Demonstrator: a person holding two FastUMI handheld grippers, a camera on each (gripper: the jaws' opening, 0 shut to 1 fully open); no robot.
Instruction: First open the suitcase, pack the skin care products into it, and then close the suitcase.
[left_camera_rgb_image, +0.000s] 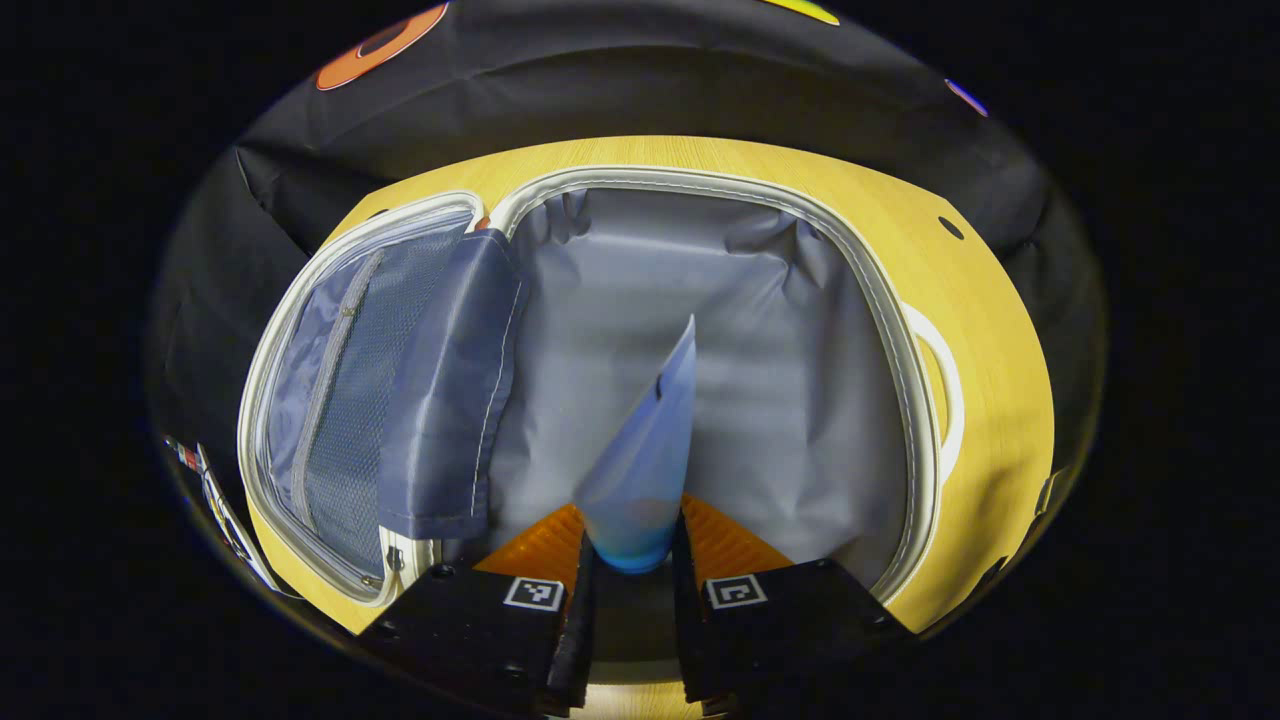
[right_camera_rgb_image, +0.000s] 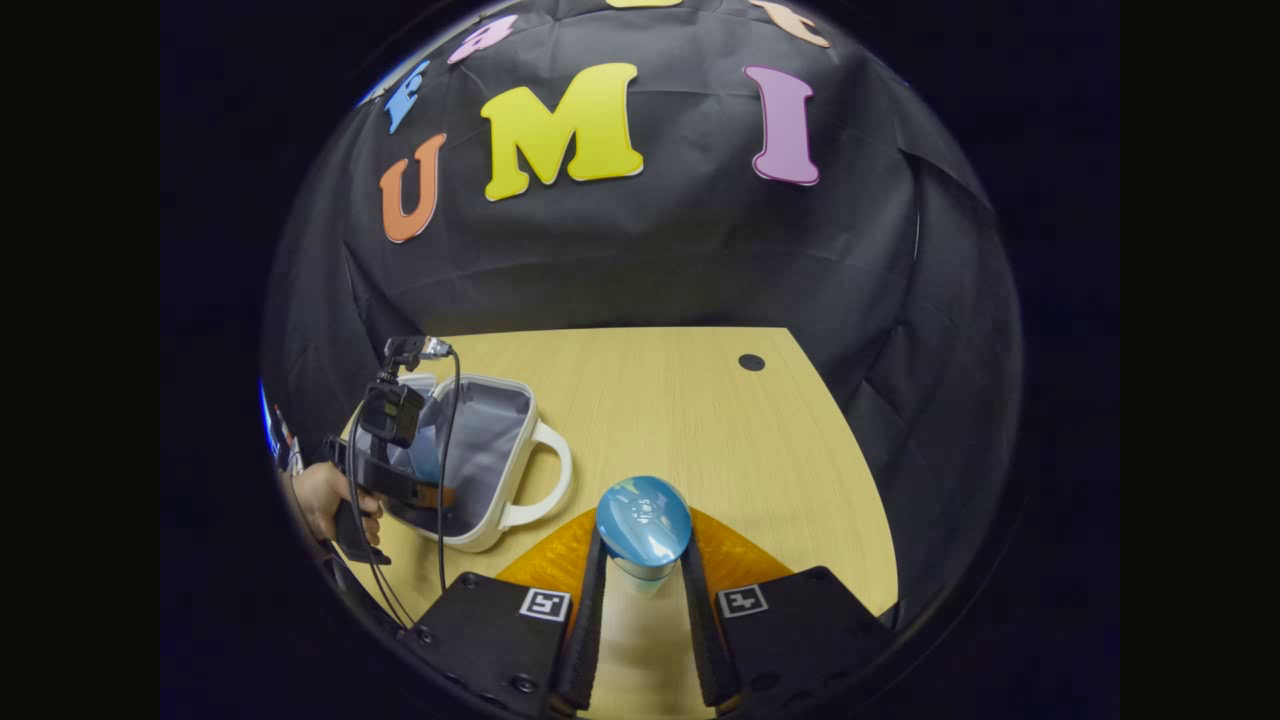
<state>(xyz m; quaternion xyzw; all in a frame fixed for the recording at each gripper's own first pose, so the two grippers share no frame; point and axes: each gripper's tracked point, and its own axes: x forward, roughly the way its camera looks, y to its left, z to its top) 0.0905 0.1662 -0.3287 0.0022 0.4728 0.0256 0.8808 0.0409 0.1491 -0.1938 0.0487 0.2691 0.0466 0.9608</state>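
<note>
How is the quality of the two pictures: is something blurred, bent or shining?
Left gripper view: the tube in the left tongs looks soft and slightly blurred; the suitcase rim bows strongly from the fisheye. Right gripper view: sharper; a small glare sits on the bottle cap in the right tongs; the table edges curve.

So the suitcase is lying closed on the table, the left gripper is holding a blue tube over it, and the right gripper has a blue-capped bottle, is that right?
Not quite: the suitcase lies open, not closed. The left gripper view shows its grey lining and mesh pocket exposed. The rest holds: the left gripper clamps the blue tube over it, and the right gripper grips the blue-capped bottle.
</note>
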